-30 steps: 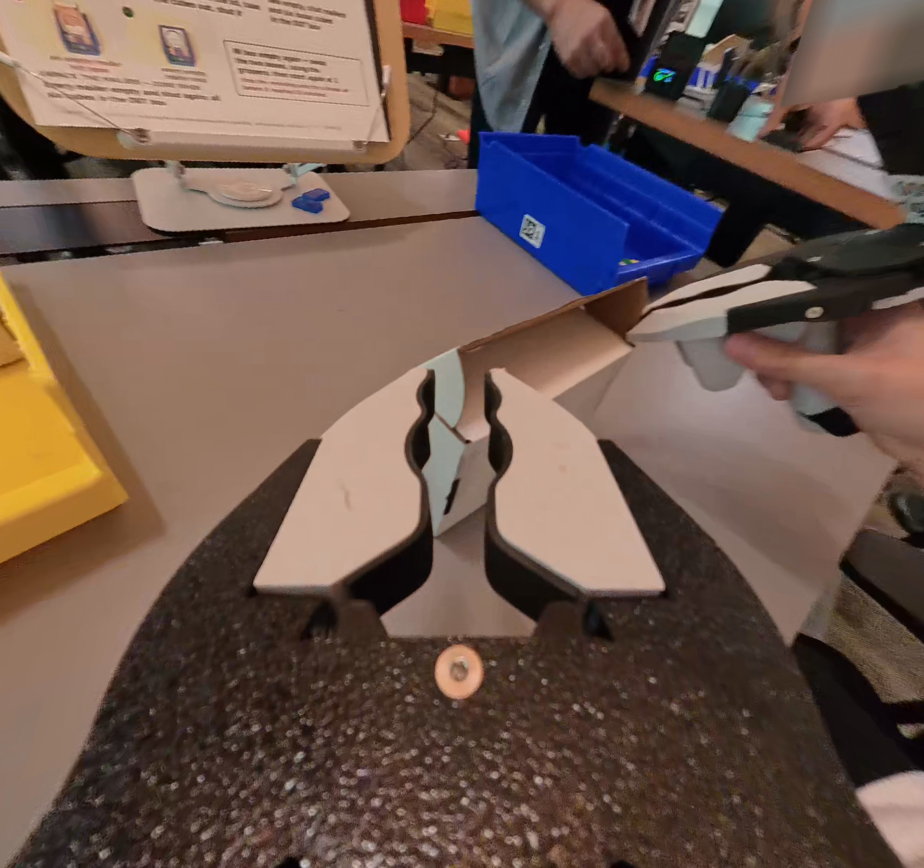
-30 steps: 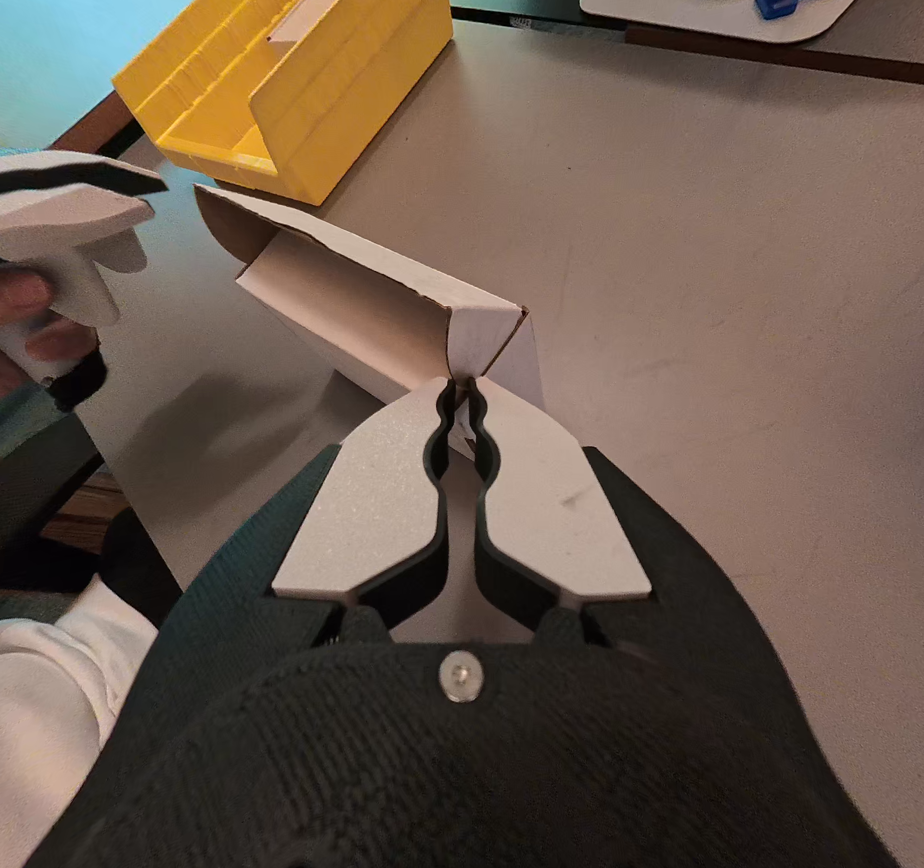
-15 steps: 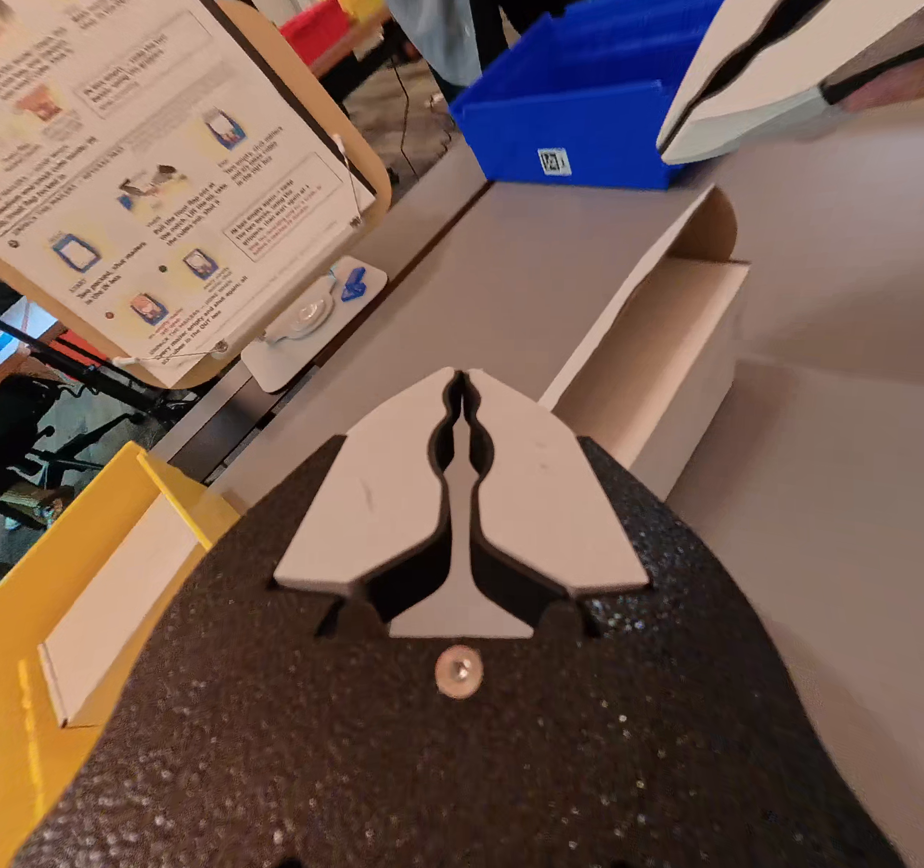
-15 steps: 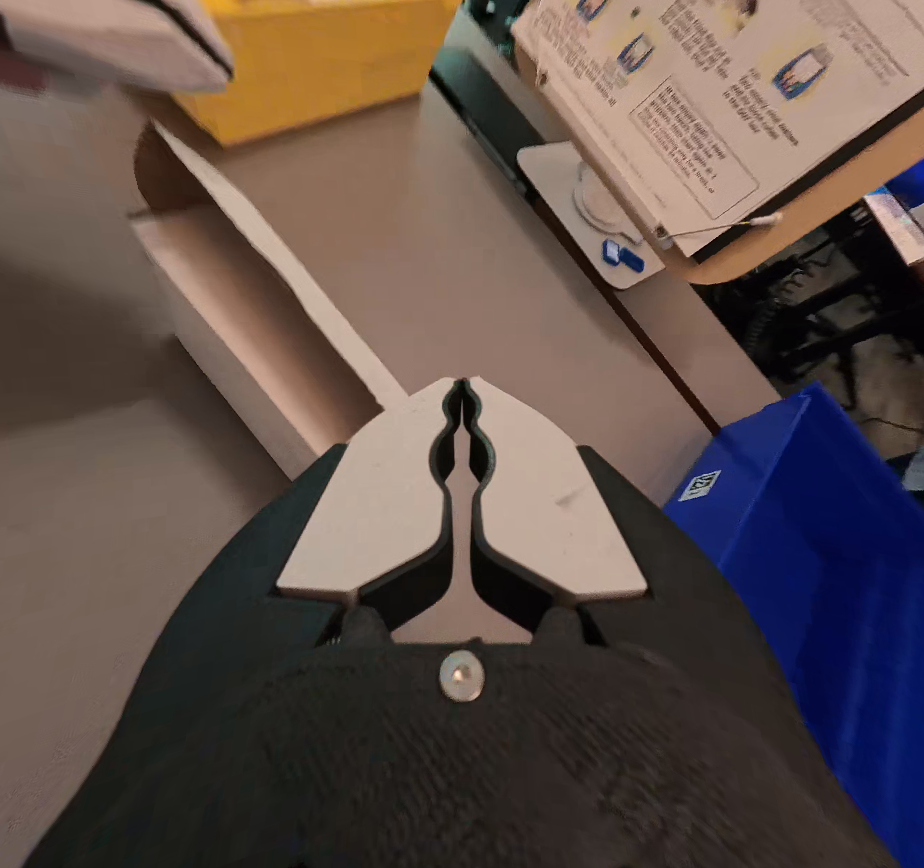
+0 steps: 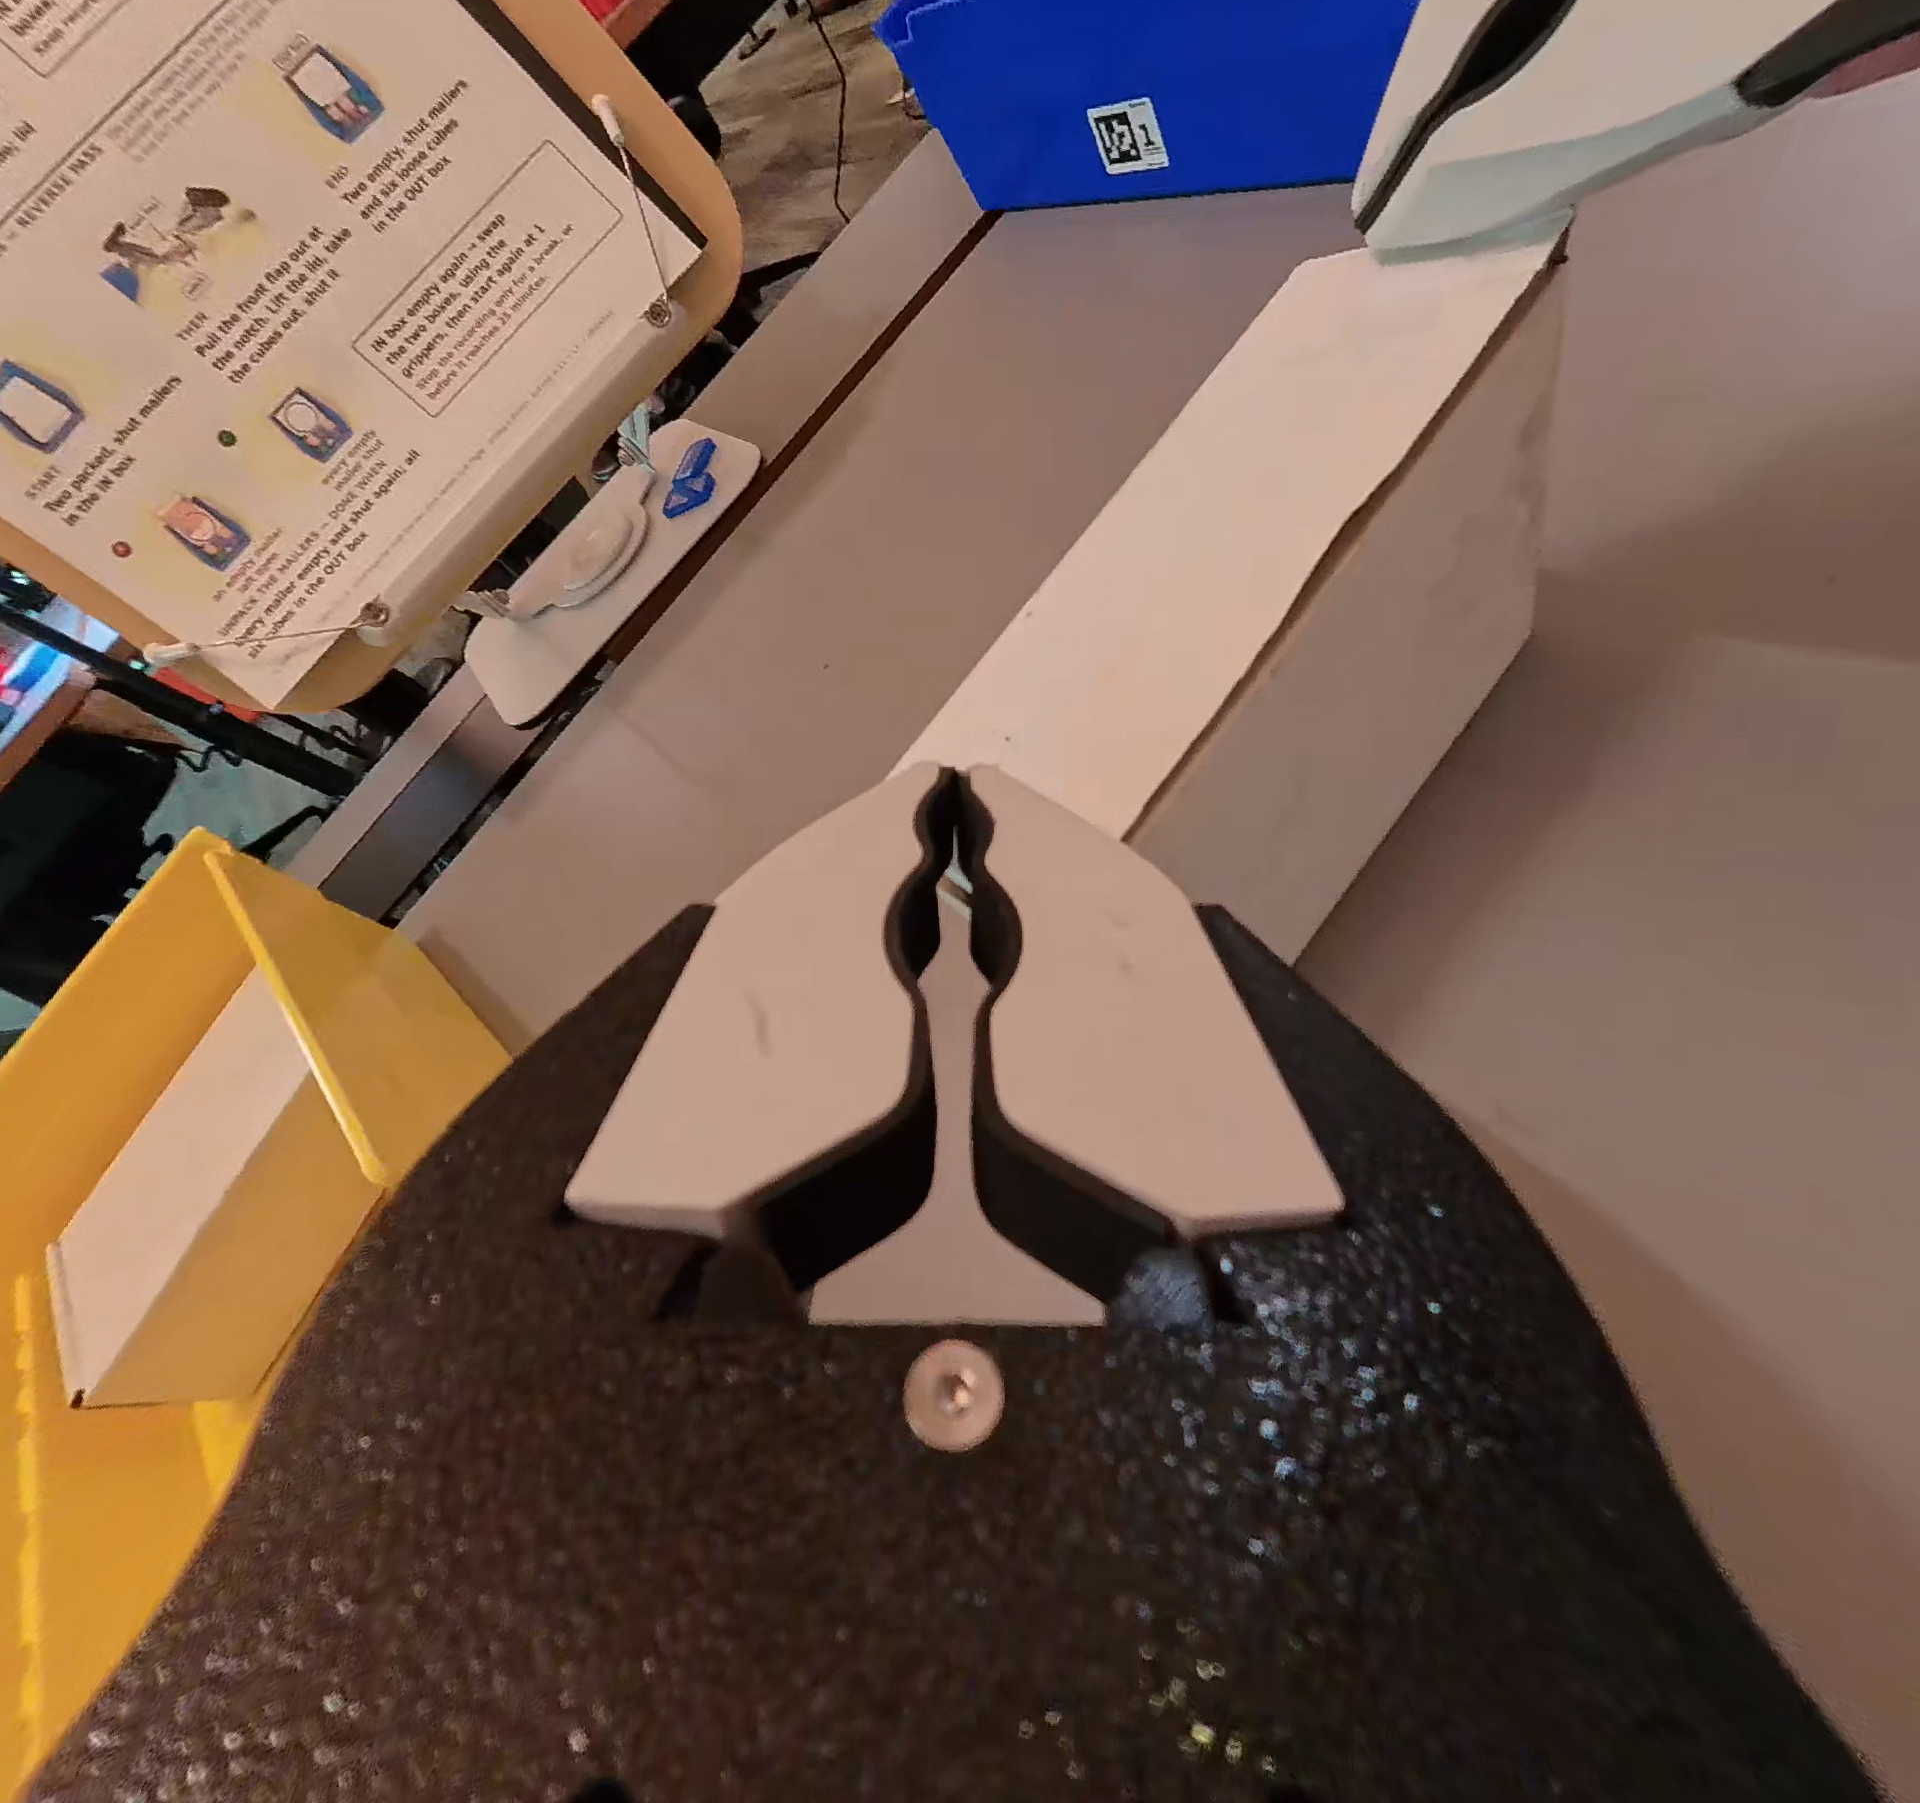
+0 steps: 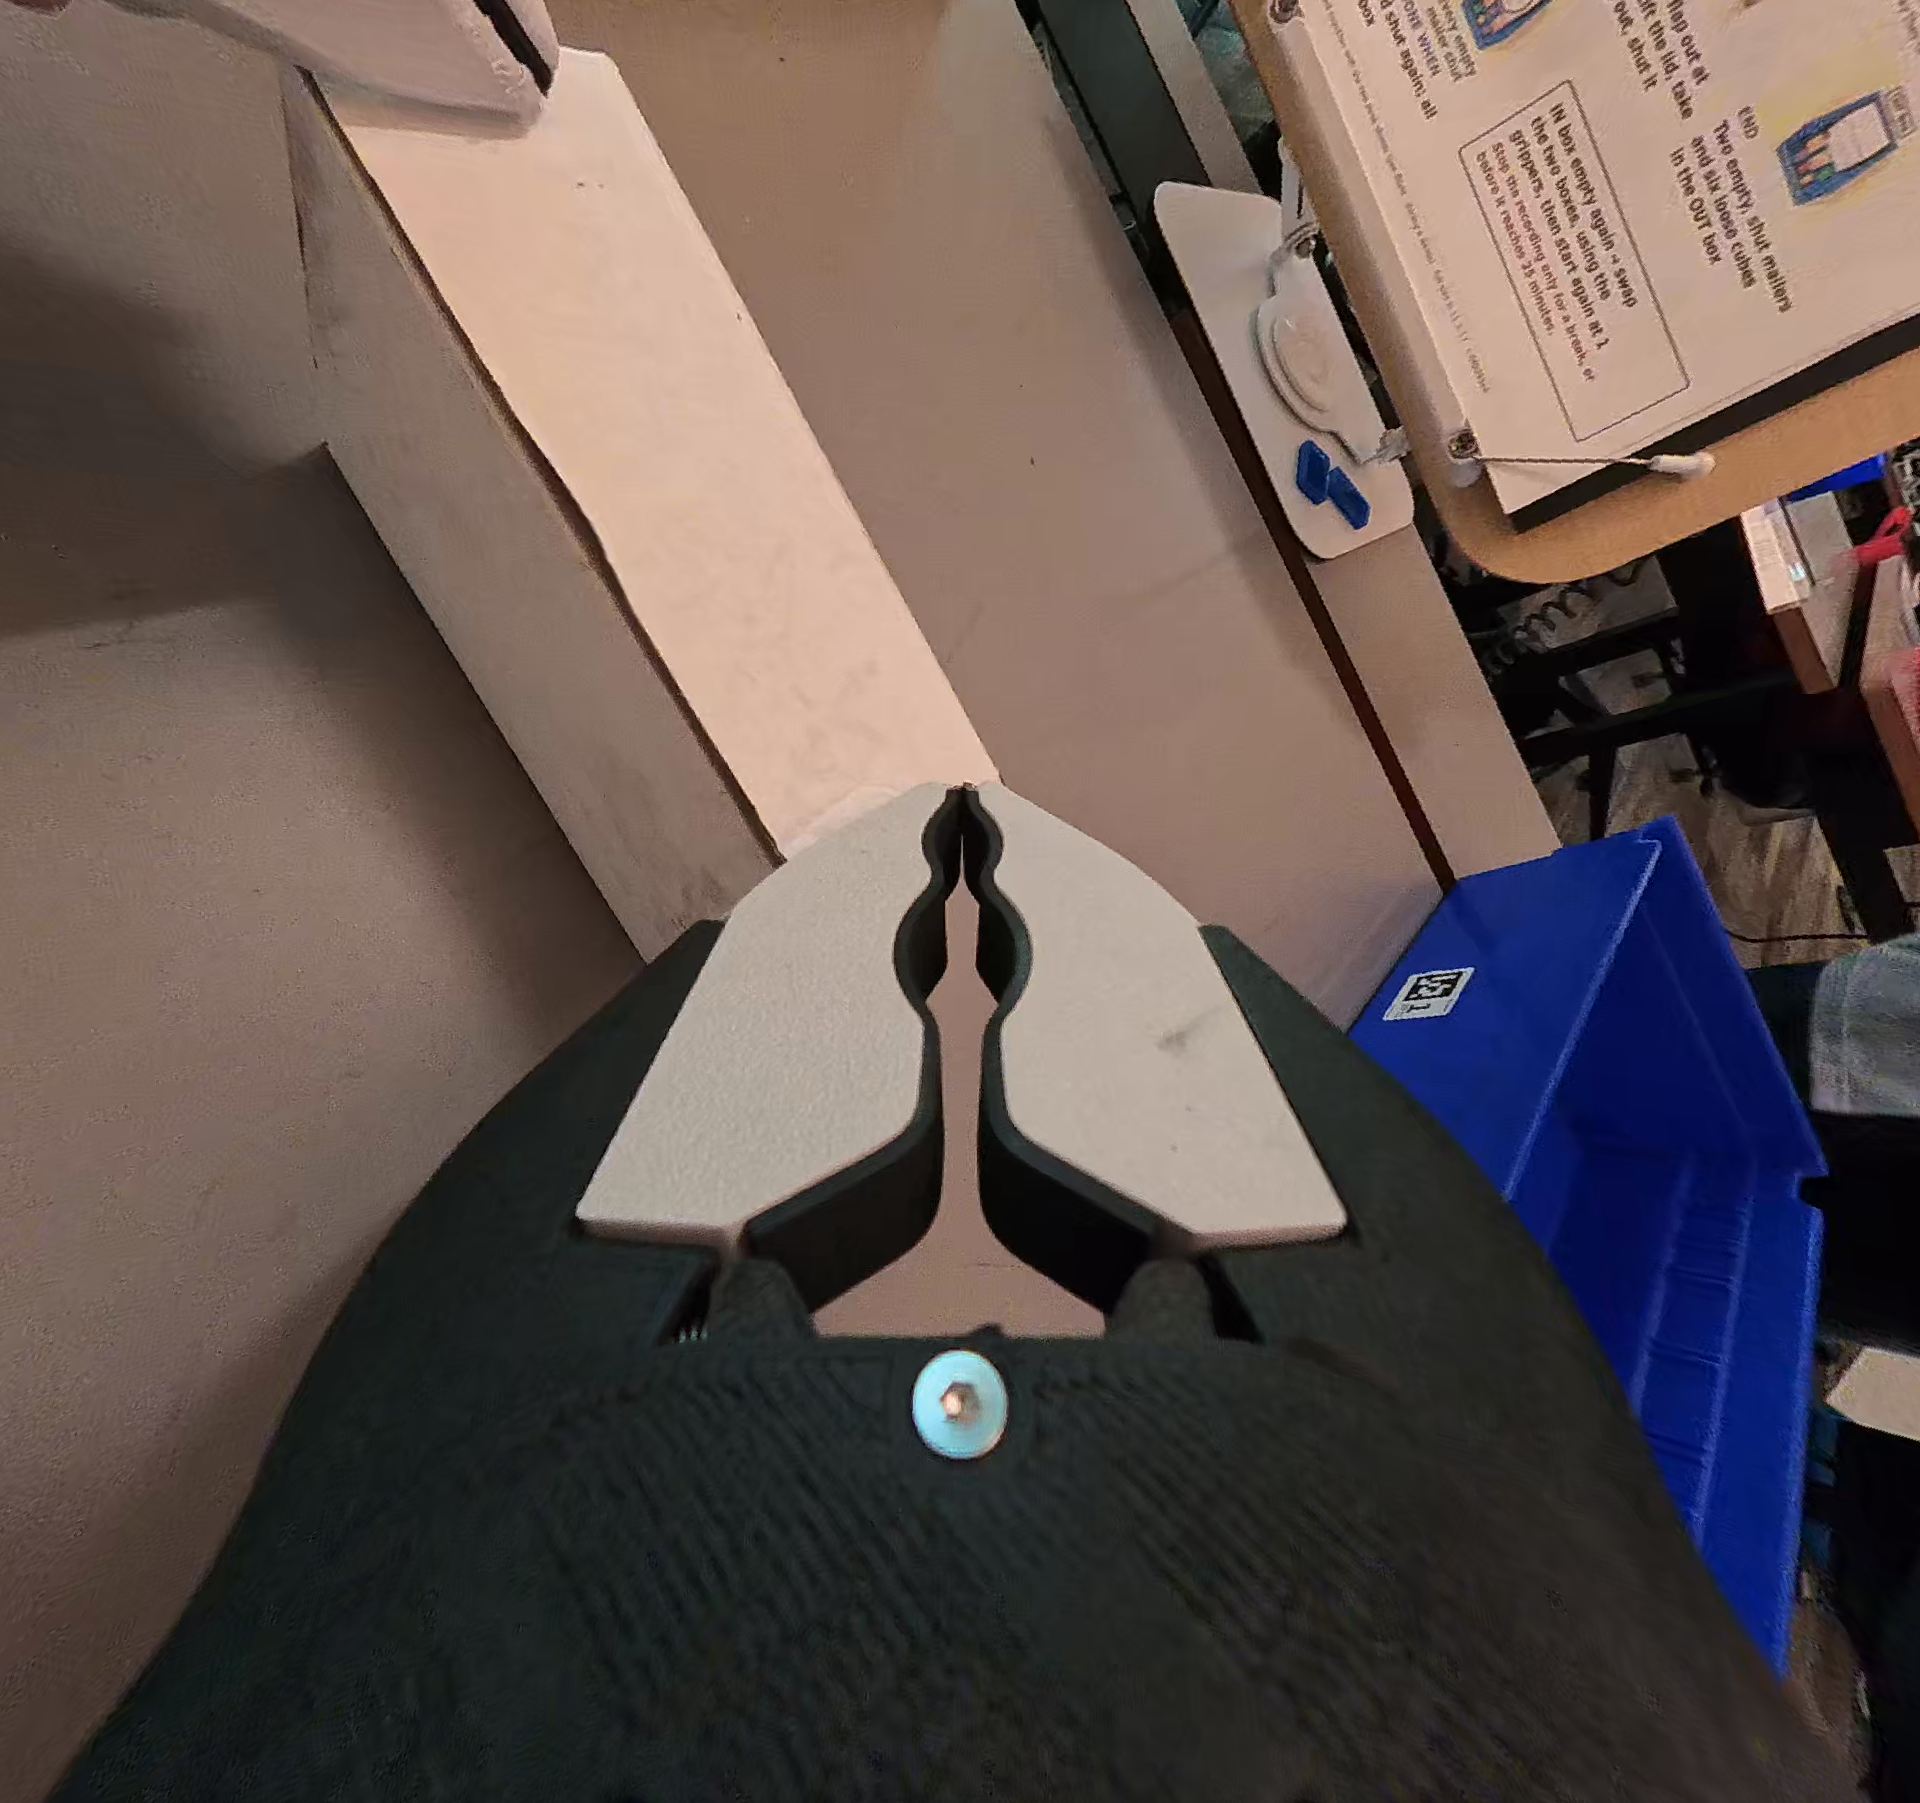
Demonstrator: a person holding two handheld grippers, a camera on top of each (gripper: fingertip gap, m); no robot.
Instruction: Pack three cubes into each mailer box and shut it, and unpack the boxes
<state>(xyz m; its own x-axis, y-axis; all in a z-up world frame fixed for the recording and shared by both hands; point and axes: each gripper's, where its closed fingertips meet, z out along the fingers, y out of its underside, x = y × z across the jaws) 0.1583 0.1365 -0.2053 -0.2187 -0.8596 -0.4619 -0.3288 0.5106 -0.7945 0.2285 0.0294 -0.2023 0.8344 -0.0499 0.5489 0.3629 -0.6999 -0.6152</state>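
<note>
A white mailer box (image 5: pixel 1247 527) lies flat on the grey table (image 5: pixel 852 548) with its lid down; it also shows in the right wrist view (image 6: pixel 665 465). My left gripper (image 5: pixel 956 779) is shut, its tips at the near end of the lid. My right gripper (image 6: pixel 964 792) is shut, its tips at the other end of the lid. Each gripper shows in the other's view, over the box's far end: the right gripper (image 5: pixel 1455 143) and the left gripper (image 6: pixel 416 39). No cubes are in view.
A yellow bin (image 5: pixel 125 1441) at the left holds another white mailer box (image 5: pixel 197 1223). A blue bin (image 5: pixel 1143 18) stands at the table's far edge, also in the right wrist view (image 6: pixel 1621 1182). An instruction board (image 5: pixel 312 247) on a white stand (image 5: pixel 623 558) is behind the table. Spacing between my two grippers at the tips: around 12 cm.
A second ago both grippers held the open box up by its ends. It now lies on the table, the raised lid has come down flat, and both shut grippers sit at its ends.
</note>
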